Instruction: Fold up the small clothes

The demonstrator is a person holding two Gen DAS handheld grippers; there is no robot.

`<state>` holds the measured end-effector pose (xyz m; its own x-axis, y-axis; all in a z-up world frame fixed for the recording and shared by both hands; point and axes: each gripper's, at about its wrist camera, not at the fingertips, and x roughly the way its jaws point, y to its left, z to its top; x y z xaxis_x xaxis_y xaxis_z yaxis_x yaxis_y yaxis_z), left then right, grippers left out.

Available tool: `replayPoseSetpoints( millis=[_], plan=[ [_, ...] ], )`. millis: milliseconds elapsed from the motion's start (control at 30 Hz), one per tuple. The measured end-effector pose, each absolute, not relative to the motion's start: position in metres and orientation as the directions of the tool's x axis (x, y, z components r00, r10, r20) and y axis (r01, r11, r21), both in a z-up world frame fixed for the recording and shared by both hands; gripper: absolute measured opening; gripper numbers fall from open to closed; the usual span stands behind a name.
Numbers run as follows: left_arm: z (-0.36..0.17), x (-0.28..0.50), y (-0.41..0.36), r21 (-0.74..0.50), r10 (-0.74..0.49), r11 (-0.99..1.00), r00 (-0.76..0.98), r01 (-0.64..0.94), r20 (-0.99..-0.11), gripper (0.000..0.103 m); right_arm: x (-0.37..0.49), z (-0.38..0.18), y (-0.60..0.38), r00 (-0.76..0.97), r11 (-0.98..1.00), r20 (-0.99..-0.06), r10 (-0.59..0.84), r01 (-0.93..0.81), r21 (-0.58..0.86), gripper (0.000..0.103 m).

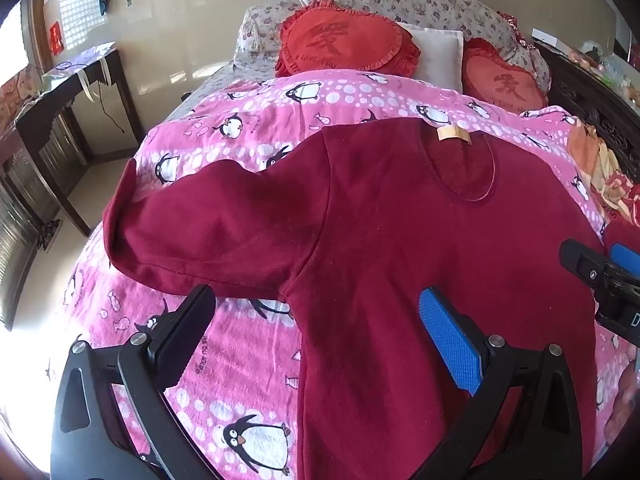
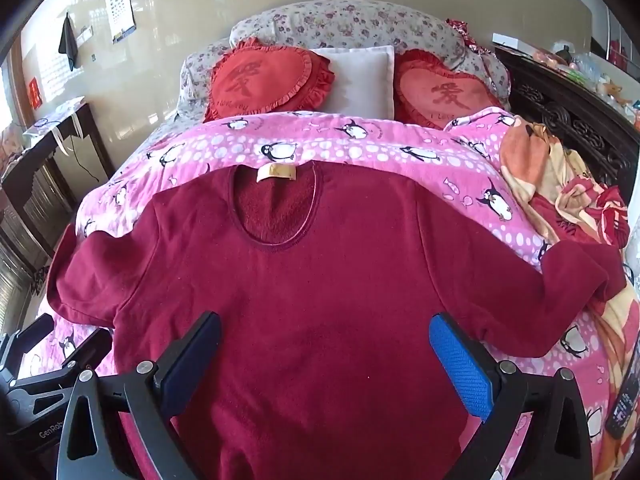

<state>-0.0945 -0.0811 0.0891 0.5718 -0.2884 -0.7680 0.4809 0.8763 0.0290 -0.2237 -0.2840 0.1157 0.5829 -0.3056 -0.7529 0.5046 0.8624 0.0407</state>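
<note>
A dark red long-sleeved sweater (image 1: 400, 240) lies flat, front up, on the pink penguin quilt (image 1: 240, 360), neck towards the pillows, both sleeves spread out; it also shows in the right wrist view (image 2: 320, 300). My left gripper (image 1: 316, 300) is open and empty above the left armpit and side seam of the sweater. My right gripper (image 2: 325, 326) is open and empty above the middle of the sweater's body. The right gripper shows at the right edge of the left wrist view (image 1: 600, 268); the left gripper shows at the lower left of the right wrist view (image 2: 40, 360).
Two red heart cushions (image 2: 272, 80) and a white pillow (image 2: 356, 80) lie at the bed head. A crumpled orange and red blanket (image 2: 560, 184) lies right of the sweater. A dark carved headboard (image 2: 572, 120) stands at the right. A dark desk (image 1: 60, 100) stands left of the bed.
</note>
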Motion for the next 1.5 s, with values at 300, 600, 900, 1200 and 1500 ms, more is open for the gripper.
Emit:
replayPoseSetpoints(
  millis=[300,600,900,1200,1500],
  plan=[
    [0.076,-0.082,-0.083,0.01,-0.283,0.882,0.547,0.471,-0.788,0.102,-0.21,0.103,-0.283,0.564,0.868,-0.764,-0.315,0.497,0.009,0.103],
    [0.072,-0.076,-0.081,0.017,-0.276,0.882,0.545,0.47,-0.792,0.102,-0.201,0.096,-0.284,0.551,0.869,-0.78,-0.298,0.494,0.016,0.103],
    [0.069,-0.074,-0.08,0.013,-0.273,0.885,0.541,0.465,-0.796,0.102,-0.2,0.093,-0.282,0.533,0.872,-0.794,-0.292,0.49,0.009,0.103],
    [0.069,-0.071,-0.075,0.006,-0.271,0.892,0.543,0.453,-0.795,0.102,-0.198,0.089,-0.282,0.532,0.873,-0.795,-0.292,0.488,0.006,0.103],
    [0.066,-0.06,-0.062,0.004,-0.25,0.907,0.545,0.421,-0.801,0.102,-0.189,0.085,-0.277,0.533,0.88,-0.801,-0.273,0.474,0.016,0.103]
  ],
)
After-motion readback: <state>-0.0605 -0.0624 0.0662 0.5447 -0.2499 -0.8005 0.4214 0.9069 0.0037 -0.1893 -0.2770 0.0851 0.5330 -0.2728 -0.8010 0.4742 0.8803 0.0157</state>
